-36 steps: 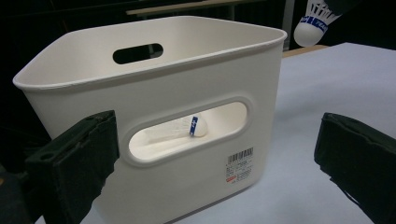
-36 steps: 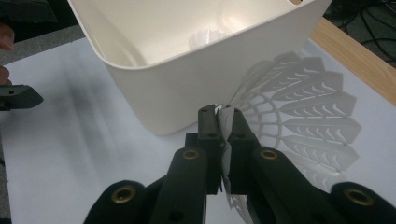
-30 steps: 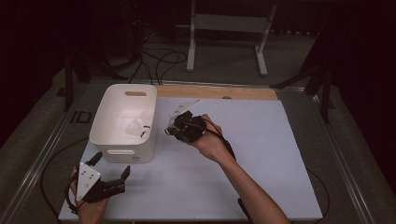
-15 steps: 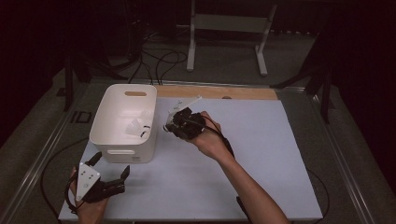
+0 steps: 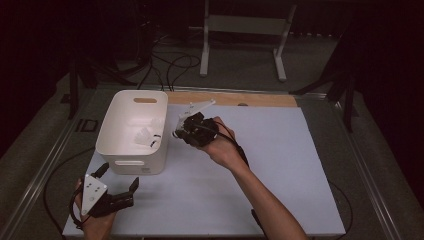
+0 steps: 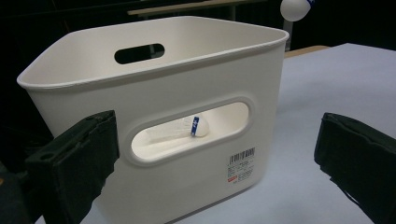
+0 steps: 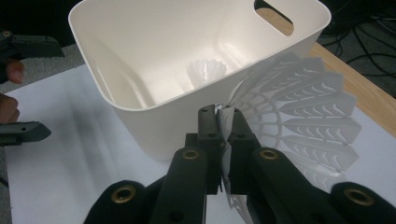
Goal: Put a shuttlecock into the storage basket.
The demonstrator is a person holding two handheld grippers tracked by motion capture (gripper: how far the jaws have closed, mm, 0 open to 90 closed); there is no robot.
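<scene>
Shuttlecock (image 7: 299,116) | pinched by its skirt in shut right gripper (image 7: 223,122), just beside bin (image 5: 131,131) rim, edging closer than a second ago | drop looks imminent; one already inside | left gripper (image 5: 116,185) open, idle.

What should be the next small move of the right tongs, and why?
Probably carry the shuttlecock a little further over the bin rim, then open. The right tongs pinch its skirt beside the rim, not above the inside, where another shuttlecock lies.
</scene>
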